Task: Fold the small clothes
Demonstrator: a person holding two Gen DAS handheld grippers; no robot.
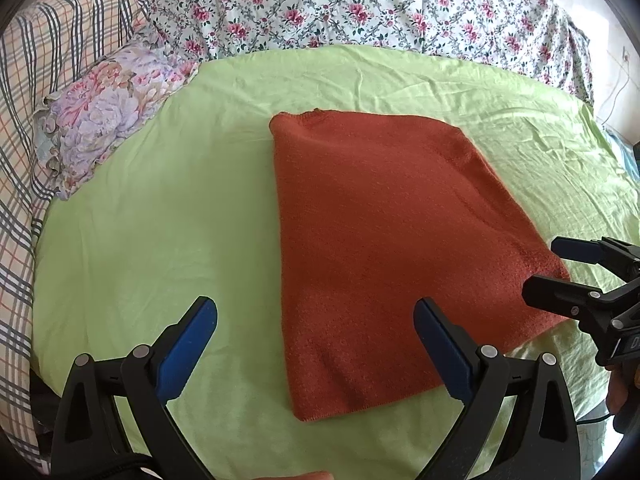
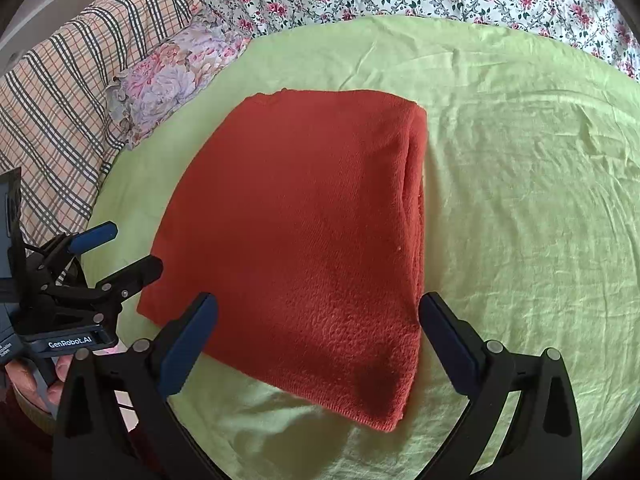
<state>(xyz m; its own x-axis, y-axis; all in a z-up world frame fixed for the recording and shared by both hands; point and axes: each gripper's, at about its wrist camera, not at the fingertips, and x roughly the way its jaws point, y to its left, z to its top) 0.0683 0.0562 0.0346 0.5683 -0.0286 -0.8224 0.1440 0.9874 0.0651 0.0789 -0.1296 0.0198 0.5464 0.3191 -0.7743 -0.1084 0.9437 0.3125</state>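
Observation:
A rust-red fleece cloth [image 1: 384, 240] lies folded flat in a rectangle on the light green sheet [image 1: 160, 220]; it also shows in the right wrist view [image 2: 304, 232], with layered edges along its right side. My left gripper [image 1: 316, 344] is open and empty, hovering over the cloth's near left corner. My right gripper [image 2: 318, 344] is open and empty, hovering over the cloth's near right corner. Each gripper shows in the other's view: the right gripper [image 1: 560, 268] at the cloth's right edge, the left gripper [image 2: 120, 252] at its left edge.
A floral pillow [image 1: 100, 120] lies at the left of the green sheet. A flowered quilt [image 1: 360, 4] is bunched along the back. A plaid blanket [image 1: 24, 160] covers the left side. The green sheet [image 2: 520, 200] stretches right of the cloth.

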